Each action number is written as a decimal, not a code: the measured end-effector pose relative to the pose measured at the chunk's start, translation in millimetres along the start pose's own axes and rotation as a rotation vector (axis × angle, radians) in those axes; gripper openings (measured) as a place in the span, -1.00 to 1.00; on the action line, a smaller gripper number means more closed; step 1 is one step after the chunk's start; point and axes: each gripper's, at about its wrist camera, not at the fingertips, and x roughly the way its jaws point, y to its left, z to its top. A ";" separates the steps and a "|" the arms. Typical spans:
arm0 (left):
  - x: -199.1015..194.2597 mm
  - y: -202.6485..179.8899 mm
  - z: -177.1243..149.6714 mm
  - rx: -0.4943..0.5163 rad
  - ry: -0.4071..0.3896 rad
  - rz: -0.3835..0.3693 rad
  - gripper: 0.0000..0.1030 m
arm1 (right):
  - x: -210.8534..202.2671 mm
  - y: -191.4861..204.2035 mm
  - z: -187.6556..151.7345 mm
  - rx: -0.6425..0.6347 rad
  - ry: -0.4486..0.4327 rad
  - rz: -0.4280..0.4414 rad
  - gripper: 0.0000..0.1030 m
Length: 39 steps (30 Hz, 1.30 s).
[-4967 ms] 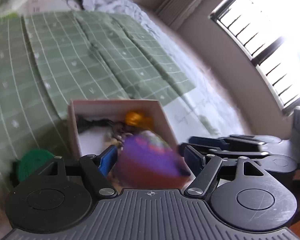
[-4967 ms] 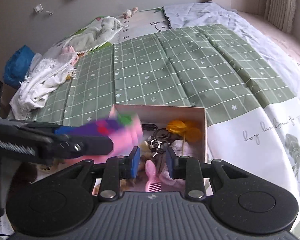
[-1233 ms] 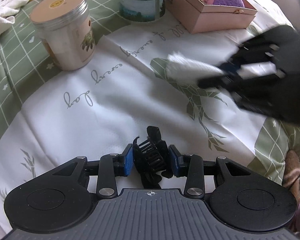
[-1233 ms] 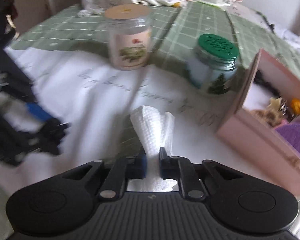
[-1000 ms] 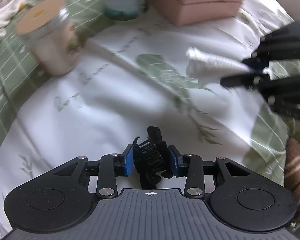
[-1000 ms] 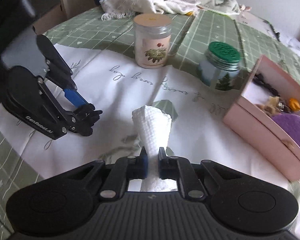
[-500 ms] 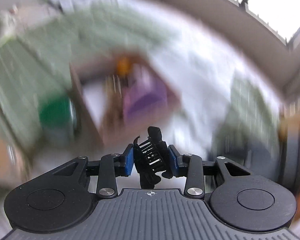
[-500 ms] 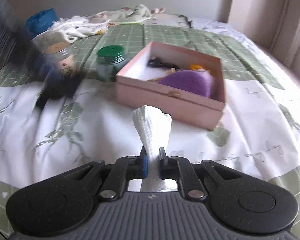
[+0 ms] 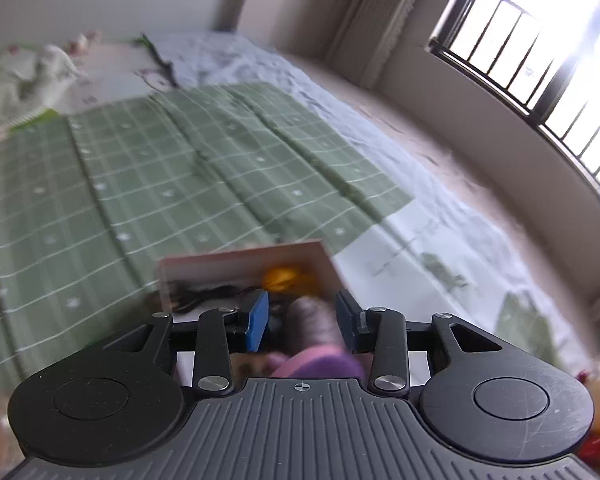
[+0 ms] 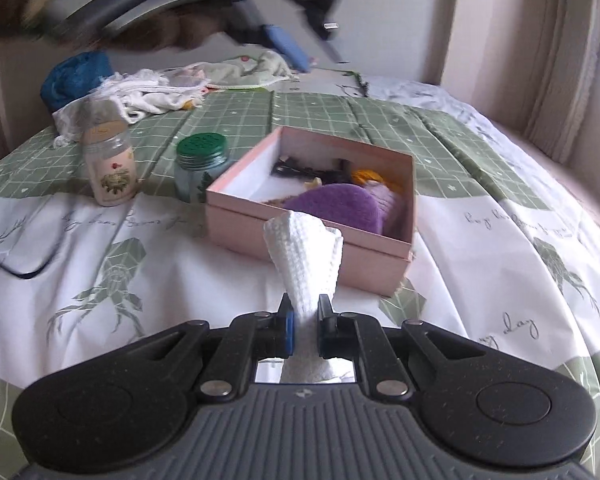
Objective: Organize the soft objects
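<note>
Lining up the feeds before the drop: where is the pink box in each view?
Left wrist: box low centre, on the bed.
Right wrist: box at centre, just beyond the tissue.
Shared landmark: the orange item inside the box.

Two lidded jars (image 10: 110, 168) (image 10: 201, 167) beside each other on the bedspread (image 10: 100, 248), perhaps a blue bag (image 10: 76, 80) behind.

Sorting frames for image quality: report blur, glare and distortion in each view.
Left wrist view: motion blur smears the pink box and the green checked cover, the left gripper itself is sharp, and the window is blown out white. Right wrist view: mostly sharp, with the white cloth crisp in the right gripper; only the left gripper overhead is blurred, and the fisheye curves the bed's edges.
</note>
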 end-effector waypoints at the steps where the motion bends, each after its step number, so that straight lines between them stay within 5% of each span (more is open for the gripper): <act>1: -6.5 2.4 -11.9 0.006 -0.011 0.017 -0.20 | 0.9 -2.6 0.9 0.013 -0.001 -0.005 -0.81; 7: -23.9 7.9 -94.2 0.019 0.023 0.155 -0.20 | 9.6 -4.6 37.2 0.021 -0.050 0.032 -0.81; 13: -36.3 10.9 -125.1 0.064 0.056 0.221 -0.20 | 70.2 -9.0 121.7 0.097 -0.020 0.066 -0.80; 15: -40.6 10.1 -129.3 0.101 0.046 0.230 -0.20 | 102.7 -16.7 146.3 0.174 0.036 0.106 -0.58; 16: -43.3 11.0 -131.3 0.111 0.041 0.233 -0.20 | 120.3 -21.5 155.3 0.224 0.081 0.135 -0.32; 19: -44.6 14.8 -136.1 0.116 0.045 0.236 -0.20 | 143.6 -27.5 160.6 0.313 0.138 0.126 -0.24; 25: -42.4 22.3 -157.8 0.118 0.073 0.235 -0.20 | 105.8 0.6 124.3 0.122 0.019 0.035 -0.21; 29: -38.1 17.9 -183.0 0.106 0.120 0.219 -0.20 | 59.6 13.0 75.7 0.031 -0.018 0.045 0.18; 34: -32.2 -1.6 -241.4 0.045 0.110 0.173 -0.20 | 27.1 7.7 -10.9 0.094 0.099 -0.009 0.18; 39: -18.1 -22.3 -287.7 0.009 -0.016 0.243 -0.12 | 16.6 -6.1 -85.7 0.258 0.114 -0.090 0.28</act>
